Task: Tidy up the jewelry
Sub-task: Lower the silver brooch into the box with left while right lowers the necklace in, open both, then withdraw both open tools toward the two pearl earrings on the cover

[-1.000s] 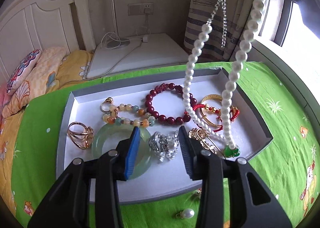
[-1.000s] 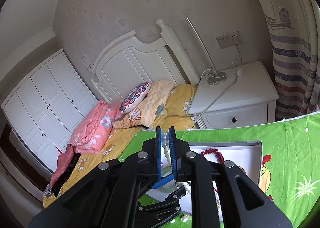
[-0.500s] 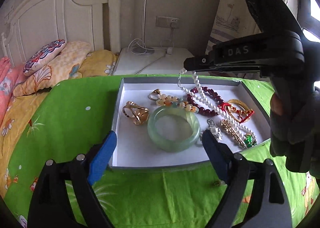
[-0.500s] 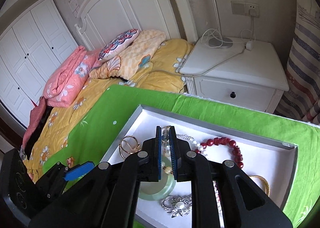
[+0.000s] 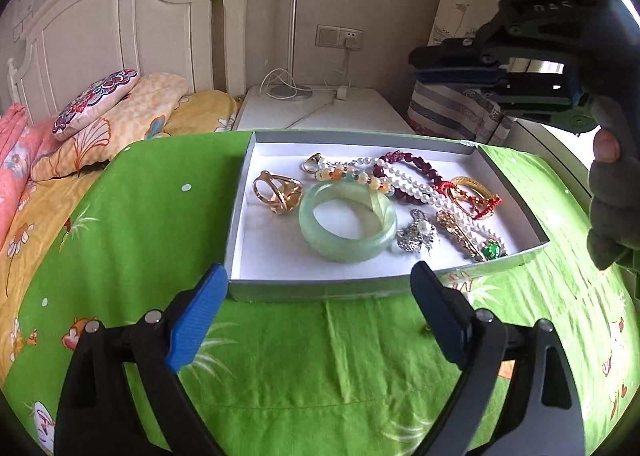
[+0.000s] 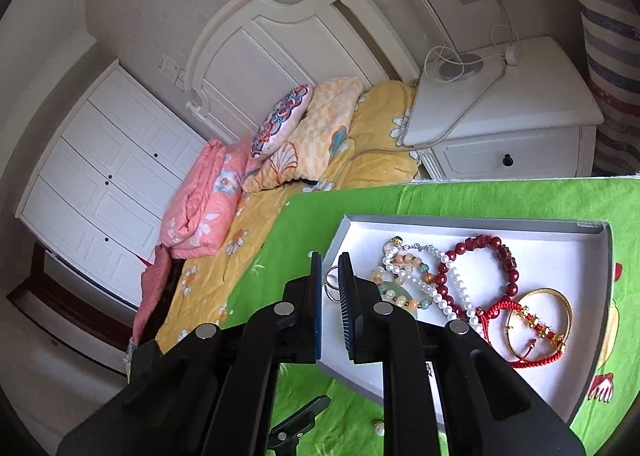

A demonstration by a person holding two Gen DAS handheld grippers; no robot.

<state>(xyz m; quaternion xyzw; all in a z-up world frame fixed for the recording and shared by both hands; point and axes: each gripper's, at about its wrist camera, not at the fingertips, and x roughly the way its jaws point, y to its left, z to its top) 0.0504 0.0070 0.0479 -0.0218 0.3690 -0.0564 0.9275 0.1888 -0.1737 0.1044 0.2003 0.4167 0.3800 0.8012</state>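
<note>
The left claw (image 5: 316, 306) hangs with its blue pads spread wide and nothing between them, just short of the near edge of the tray (image 5: 304, 290). The right claw (image 6: 330, 308) hovers above the tray's left edge, its pads nearly together with a thin empty gap; in the left view it shows from the side, above the far right corner.

The jewelry lies in the tray on the green cloth (image 5: 320, 368). The pearl necklace (image 5: 416, 188) runs from the far edge down to a green pendant (image 5: 491, 249) near the right corner, draped over the dark red bead bracelet (image 5: 424, 170). It is light, limp and slippery, so a pinch across a few beads near one end probably suits best. The jade bangle (image 5: 347, 226) in the middle looks stiff, smooth and breakable; gripping across its wall seems safest.

Only the left view shows the brooch (image 5: 416, 234) and pendant at the near edge. Only the right view shows a small pale thing, perhaps a loose pearl (image 6: 378, 429), on the cloth outside the tray.
</note>
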